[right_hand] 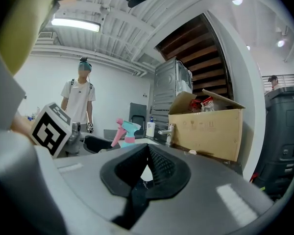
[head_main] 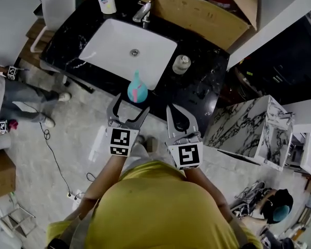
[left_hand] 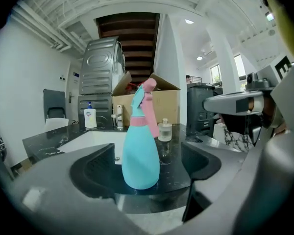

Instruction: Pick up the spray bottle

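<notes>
A teal spray bottle with a pink trigger stands upright on the black marble counter, at its front edge by the sink. My left gripper is open wide just in front of it. In the left gripper view the bottle stands between the two jaws and a little ahead of them, with a gap on each side. My right gripper hangs to the right of the bottle, over the counter's front edge. Its jaws are shut on nothing. From there the bottle shows at the left.
A white sink basin with a faucet lies behind the bottle. A soap dispenser, a small glass jar and an open cardboard box stand on the counter. A person stands at the left, marble blocks at the right.
</notes>
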